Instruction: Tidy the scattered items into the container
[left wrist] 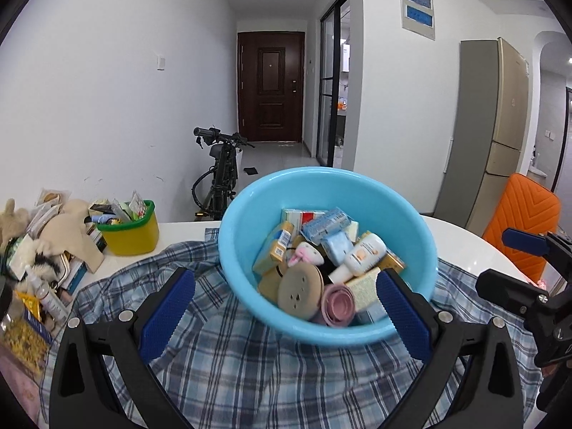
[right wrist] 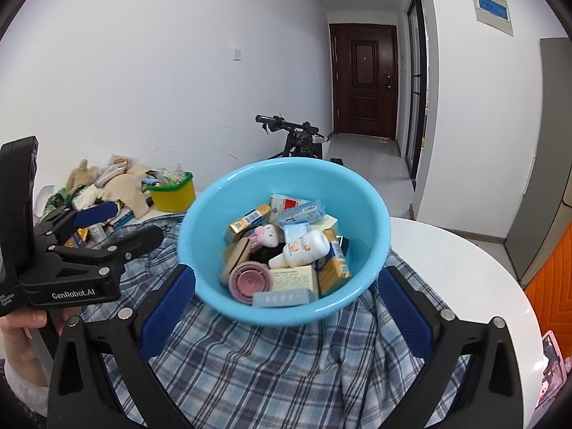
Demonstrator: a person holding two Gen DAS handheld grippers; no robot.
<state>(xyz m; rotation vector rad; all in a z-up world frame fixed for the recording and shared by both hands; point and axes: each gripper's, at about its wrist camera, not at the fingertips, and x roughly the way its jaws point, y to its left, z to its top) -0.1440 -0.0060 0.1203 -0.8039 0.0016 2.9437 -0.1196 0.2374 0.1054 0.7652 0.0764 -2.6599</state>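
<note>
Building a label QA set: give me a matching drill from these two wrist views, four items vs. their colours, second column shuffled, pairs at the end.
Column 1
1. basin
2. small bin
3. chair
4. lotion bottle

Column 2
A. orange
B. white
C. light blue
D. yellow with a green rim

Pairs: 1-C, 2-D, 3-A, 4-B
</note>
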